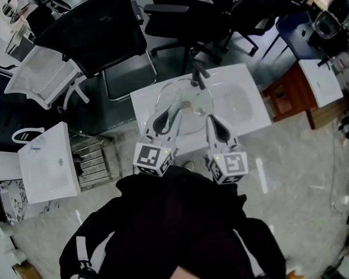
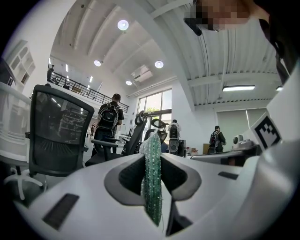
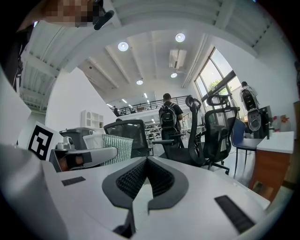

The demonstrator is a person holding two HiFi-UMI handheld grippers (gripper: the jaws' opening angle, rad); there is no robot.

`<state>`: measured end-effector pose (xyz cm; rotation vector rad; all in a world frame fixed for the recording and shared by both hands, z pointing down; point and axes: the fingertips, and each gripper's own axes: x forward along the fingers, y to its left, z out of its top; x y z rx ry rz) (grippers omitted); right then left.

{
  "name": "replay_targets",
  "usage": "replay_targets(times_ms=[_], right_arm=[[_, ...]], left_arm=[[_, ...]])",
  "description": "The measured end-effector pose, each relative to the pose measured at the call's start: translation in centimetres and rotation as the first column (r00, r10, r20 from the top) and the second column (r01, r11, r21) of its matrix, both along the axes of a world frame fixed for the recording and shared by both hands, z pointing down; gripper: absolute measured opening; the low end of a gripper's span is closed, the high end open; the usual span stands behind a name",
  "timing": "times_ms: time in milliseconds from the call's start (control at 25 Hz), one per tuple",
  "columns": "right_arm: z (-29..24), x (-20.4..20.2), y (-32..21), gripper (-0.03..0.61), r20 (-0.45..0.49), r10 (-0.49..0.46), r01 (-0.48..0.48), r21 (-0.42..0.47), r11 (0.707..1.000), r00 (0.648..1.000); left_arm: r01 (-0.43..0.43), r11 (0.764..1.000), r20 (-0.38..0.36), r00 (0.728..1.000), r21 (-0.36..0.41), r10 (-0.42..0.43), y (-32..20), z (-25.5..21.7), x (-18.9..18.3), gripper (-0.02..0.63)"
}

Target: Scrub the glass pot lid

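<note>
The round glass pot lid [image 1: 186, 108] lies in the basin of a white sink unit [image 1: 144, 100], below a dark faucet [image 1: 198, 74]. Both grippers are held close to my body, just short of the sink's near edge. My left gripper [image 1: 163, 122] [image 2: 152, 161] is shut on a glittery green scrub cloth [image 2: 152, 187] that stands up between its jaws; the cloth [image 3: 111, 147] also shows in the right gripper view. My right gripper [image 1: 217, 125] [image 3: 146, 161] is shut with nothing in it. Neither gripper view shows the lid; both look out level across the room.
Black office chairs [image 1: 104, 33] stand behind the sink. A second white basin unit [image 1: 48, 163] and a wire rack [image 1: 92, 162] are at my left, a wooden cabinet [image 1: 290, 91] at the right. People with backpacks [image 2: 108, 119] walk far off.
</note>
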<state>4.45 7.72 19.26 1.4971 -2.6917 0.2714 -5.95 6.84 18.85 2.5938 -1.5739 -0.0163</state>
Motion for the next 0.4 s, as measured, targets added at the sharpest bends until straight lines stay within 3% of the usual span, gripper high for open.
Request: replay_targets(times_ms=[400], right_arm=[[0.74,0.64,-0.23,0.002,0.001,-0.015,0.015,0.005,1.0,1.0]], left_arm=[[0.002,1.0,0.004,1.0,-0.008,-0.002,-0.09,0.26,0.63,0.08]])
